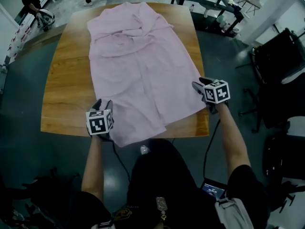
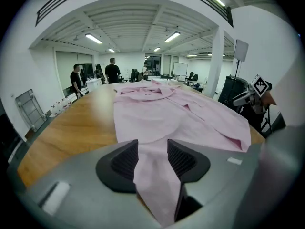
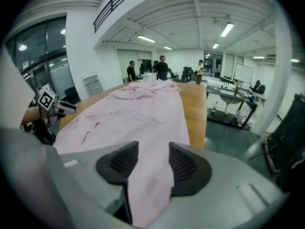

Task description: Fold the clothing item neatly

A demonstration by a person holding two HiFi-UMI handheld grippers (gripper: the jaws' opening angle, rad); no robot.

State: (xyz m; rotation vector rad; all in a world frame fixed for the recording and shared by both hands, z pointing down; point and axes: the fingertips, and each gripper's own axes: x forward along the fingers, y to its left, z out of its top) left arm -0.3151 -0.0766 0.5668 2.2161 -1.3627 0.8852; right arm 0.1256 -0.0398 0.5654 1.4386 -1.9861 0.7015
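A pale pink shirt (image 1: 143, 66) is spread flat lengthwise on the table (image 1: 62, 94), collar at the far end, hem corner overhanging the near edge.

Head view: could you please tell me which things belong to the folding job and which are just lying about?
Job in hand: pink shirt, wooden table, left gripper, right gripper.
Lying about: black office chair, grey desk.
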